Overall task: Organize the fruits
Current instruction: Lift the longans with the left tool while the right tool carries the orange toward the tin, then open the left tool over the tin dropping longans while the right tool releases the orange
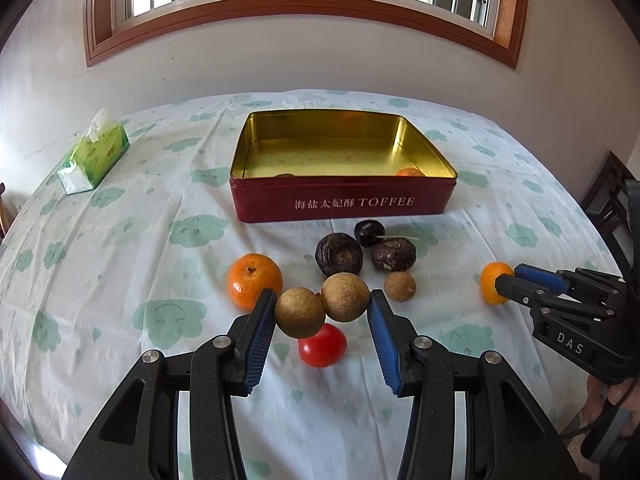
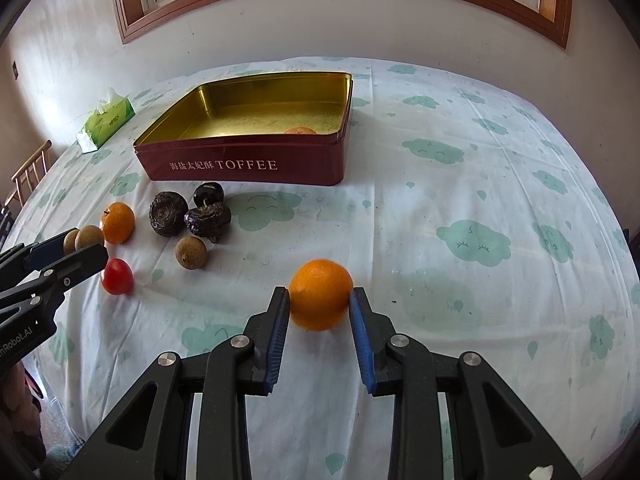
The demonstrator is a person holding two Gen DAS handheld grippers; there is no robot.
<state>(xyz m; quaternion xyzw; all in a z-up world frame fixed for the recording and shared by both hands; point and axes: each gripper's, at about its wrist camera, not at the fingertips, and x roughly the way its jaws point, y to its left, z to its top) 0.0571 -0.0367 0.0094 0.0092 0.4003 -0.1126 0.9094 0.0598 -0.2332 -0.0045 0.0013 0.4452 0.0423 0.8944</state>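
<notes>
**Fruit on cloud-print table, two grippers engaged**

Left gripper (image 1: 323, 308): black frame, blue ribbed fingers (image 1: 260, 336) partly closed, clamped on a joined pair of longans (image 1: 322, 308), round, tan, matte and finely rough, lifted clear of the cloth.

Right gripper (image 2: 320, 300): same build, fingers drawn in tight on a small orange (image 2: 320, 294), smooth and glossy, which looks to rest on or just above the cloth.

Tin (image 1: 340, 204): shallow, rectangular, rounded corners, dark red outside with white "TOFFEE" lettering, gold inside; lid off. One orange fruit (image 1: 409, 172) lies in its near right corner. The left wrist view alone shows a dark edge of something at the near wall.

Loose on the table (image 1: 120, 280), between tin and grippers: a larger mandarin (image 1: 255, 285); two dark, wrinkled, shrivelled fruits (image 1: 339, 254); one glossy black round fruit (image 1: 369, 233) with a pale stem; a single longan (image 1: 399, 286); a shiny red cherry tomato (image 1: 322, 345), directly below the held pair.

Tablecloth: thin, creased, white with pale green clouds.

Tissue pack (image 1: 94, 156): soft green wrapper, far left. A wooden chair back shows only in the right wrist view.
</notes>
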